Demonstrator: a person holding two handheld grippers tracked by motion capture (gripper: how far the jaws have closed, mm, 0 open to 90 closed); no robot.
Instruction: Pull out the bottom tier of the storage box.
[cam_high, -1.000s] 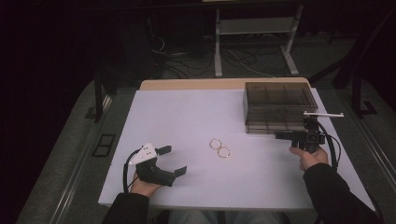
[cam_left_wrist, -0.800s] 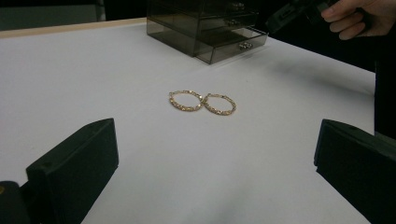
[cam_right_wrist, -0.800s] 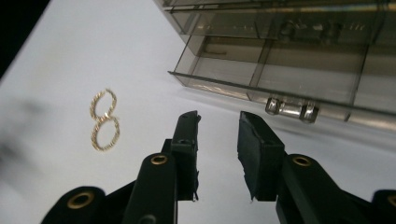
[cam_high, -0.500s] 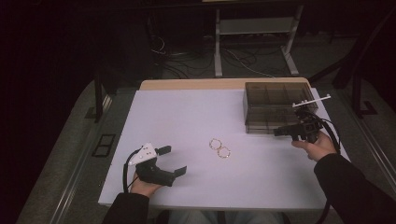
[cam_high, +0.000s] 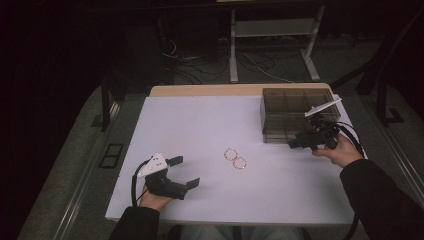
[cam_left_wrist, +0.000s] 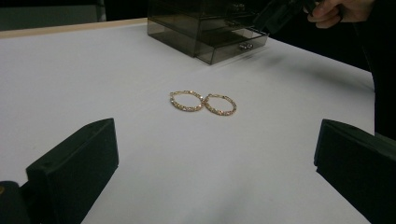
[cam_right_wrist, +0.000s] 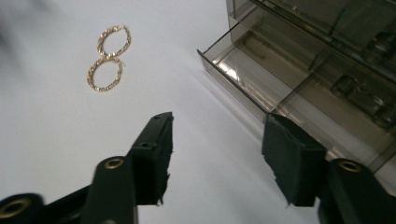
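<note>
Two gold hoop earrings (cam_high: 234, 158) lie touching each other on the white table (cam_high: 200, 120); they also show in the left gripper view (cam_left_wrist: 203, 102) and the right gripper view (cam_right_wrist: 108, 58). A smoky clear drawer box (cam_high: 295, 112) stands at the back right, its lower drawer (cam_right_wrist: 261, 79) pulled partly out. My right gripper (cam_high: 294, 143) hovers just before that drawer; its jaws have just been opening, and nothing is between them (cam_right_wrist: 217, 135). My left gripper (cam_high: 186, 172) rests wide open near the front left, pointing at the earrings (cam_left_wrist: 215, 163).
The box (cam_left_wrist: 196, 28) has several compartments, and small dark items lie in its upper part. Table legs and cables are on the floor behind the table's wooden far edge (cam_high: 210, 90). A cable trails from each gripper.
The right hand has drifted slightly up and back beside the box's front, and its jaws have spread apart. The left gripper and the earrings have stayed put.
</note>
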